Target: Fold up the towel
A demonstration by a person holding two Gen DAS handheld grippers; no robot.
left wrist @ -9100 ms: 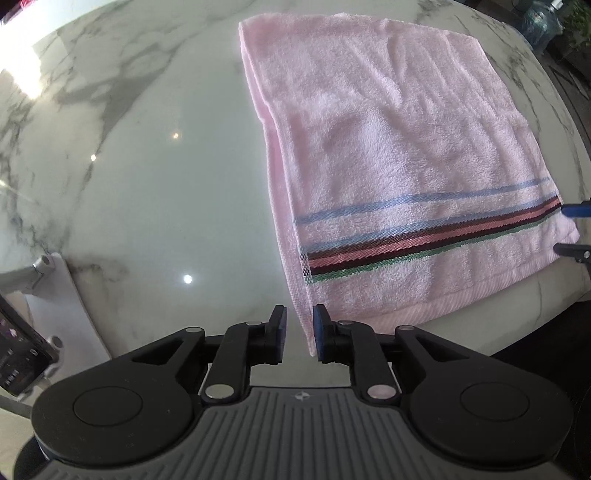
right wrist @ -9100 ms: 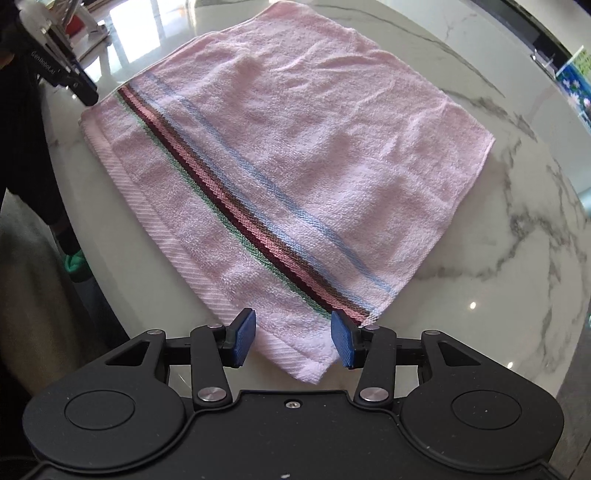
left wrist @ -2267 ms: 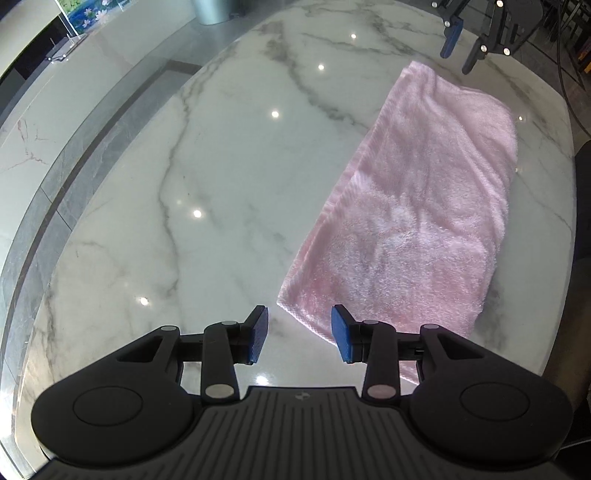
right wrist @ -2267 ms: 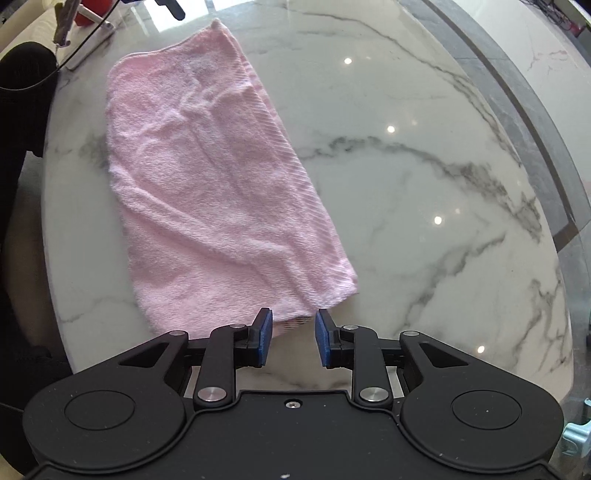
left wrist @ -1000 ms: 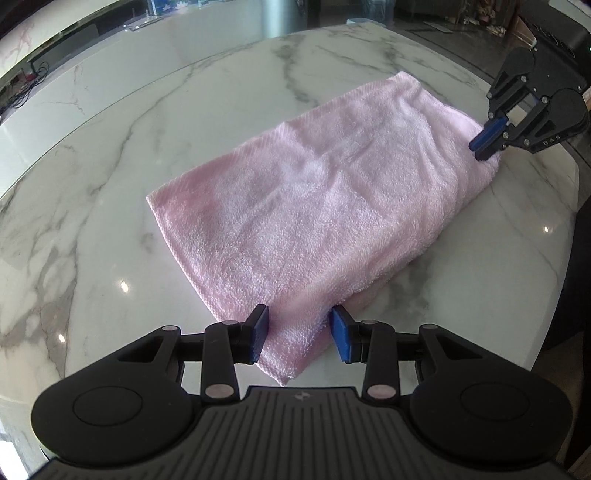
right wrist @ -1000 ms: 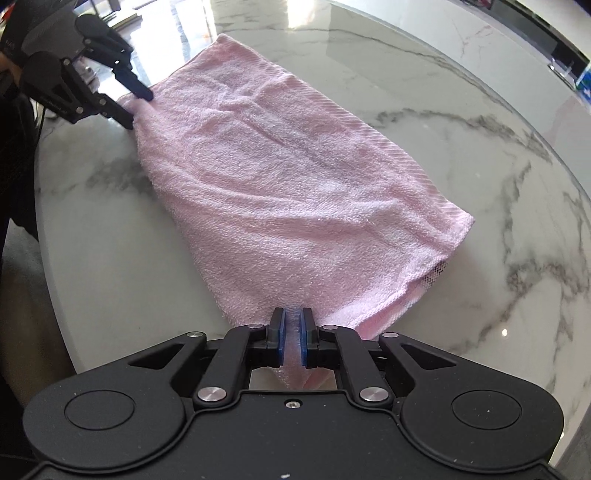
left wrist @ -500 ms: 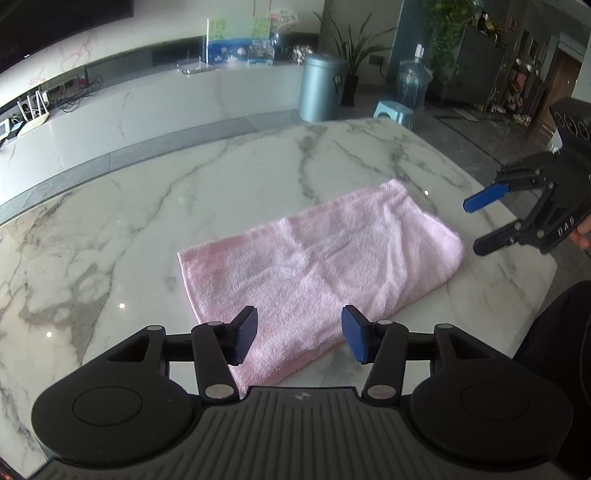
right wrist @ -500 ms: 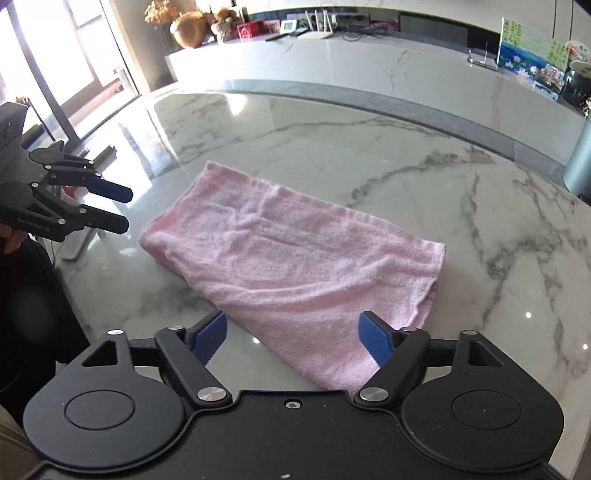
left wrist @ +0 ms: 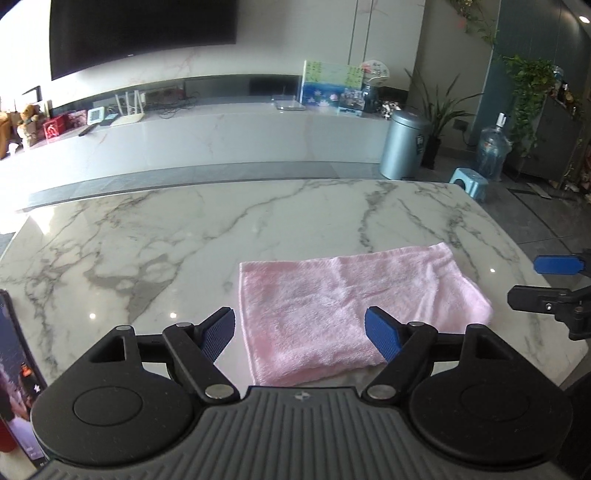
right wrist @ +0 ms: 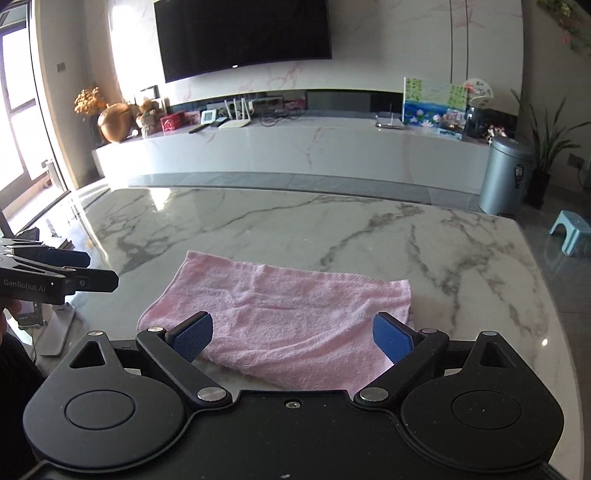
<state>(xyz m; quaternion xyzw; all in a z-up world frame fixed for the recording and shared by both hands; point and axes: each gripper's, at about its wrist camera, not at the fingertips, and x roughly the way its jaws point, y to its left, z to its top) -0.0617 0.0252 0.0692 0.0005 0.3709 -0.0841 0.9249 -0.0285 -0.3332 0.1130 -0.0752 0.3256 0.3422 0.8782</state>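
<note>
Lying position: pink towel [left wrist: 343, 314] rests flat on the white marble surface [left wrist: 184, 240], folded into a compact rectangle, near the surface's near edge.
Towel layers: more than one thickness shows at the rounded fold on the right end in the left wrist view; the same towel [right wrist: 288, 314] appears in the right wrist view with a ribbed hem along its far edge.
Towel contact: no pad touches the cloth in either view; the towel lies free on the surface.
Left hand-held gripper [left wrist: 300, 332]: jaws are opening and stand wide apart; nothing is clamped between them. The towel is seen through the gap but lies below and beyond the blue pads.
Left hand-held gripper, seen from the right wrist view [right wrist: 83, 269]: raised above the surface at the left edge of the picture, clear of the towel's left end, with both fingers apart and nothing between them.
Right hand-held gripper [right wrist: 291, 336]: jaws are opening and stand wide apart; nothing is gripped. The towel shows in the gap, apart from the pads.
Right hand-held gripper, seen from the left wrist view [left wrist: 535, 284]: held to the right of the towel's folded end, not touching it, with its fingers spread.
Surface: grey-veined marble [right wrist: 369, 236]; a phone on a stand [left wrist: 14, 369] sits at its left edge.
Surroundings: a grey bin [left wrist: 404, 144] and a small blue stool [left wrist: 469, 182] stand on the floor beyond the surface; a dark screen [right wrist: 243, 33] hangs on the far wall.
</note>
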